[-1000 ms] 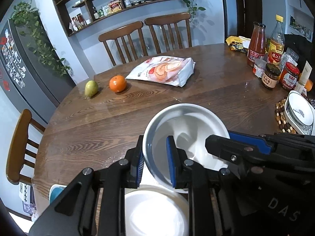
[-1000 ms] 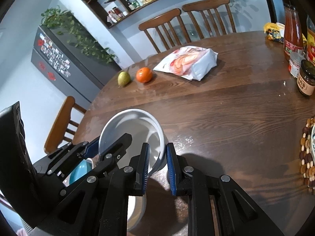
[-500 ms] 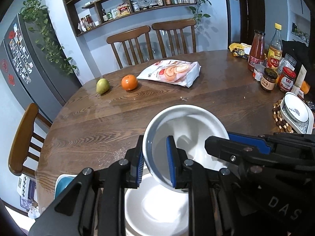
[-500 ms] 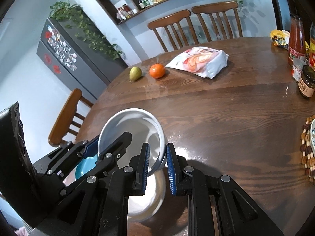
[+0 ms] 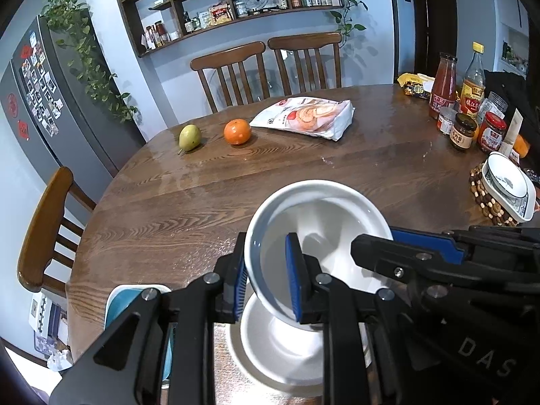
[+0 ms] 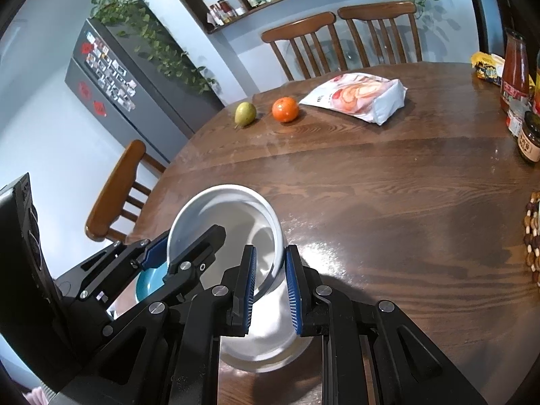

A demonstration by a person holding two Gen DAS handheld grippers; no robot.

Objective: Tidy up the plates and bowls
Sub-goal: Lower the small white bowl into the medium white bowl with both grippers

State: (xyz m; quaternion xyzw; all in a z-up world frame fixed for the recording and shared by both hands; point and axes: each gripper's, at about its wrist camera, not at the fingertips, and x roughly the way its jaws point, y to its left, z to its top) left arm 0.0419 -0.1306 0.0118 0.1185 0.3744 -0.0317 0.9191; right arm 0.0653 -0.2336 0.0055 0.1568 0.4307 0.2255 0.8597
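Both grippers hold one white bowl (image 5: 324,222) by its rim, lifted and tilted above the table. My left gripper (image 5: 266,276) is shut on its left rim. My right gripper (image 6: 270,276) is shut on its right rim; the bowl also shows in the right wrist view (image 6: 233,222). Below it a white plate (image 5: 280,354) lies on the table near the front edge, also seen in the right wrist view (image 6: 266,347). A teal bowl (image 5: 118,307) sits to the plate's left, also in the right wrist view (image 6: 152,280).
A patterned white dish (image 5: 506,185) rests on a beaded trivet at the right. Jars and sauce bottles (image 5: 469,114) stand at the far right. A pear (image 5: 189,137), an orange (image 5: 237,131) and a snack bag (image 5: 307,118) lie at the back. Wooden chairs surround the round table (image 5: 168,202).
The bowl, held by both grippers, has risen higher above the white plate, and both cameras have pulled back from the table. The grips are unchanged.
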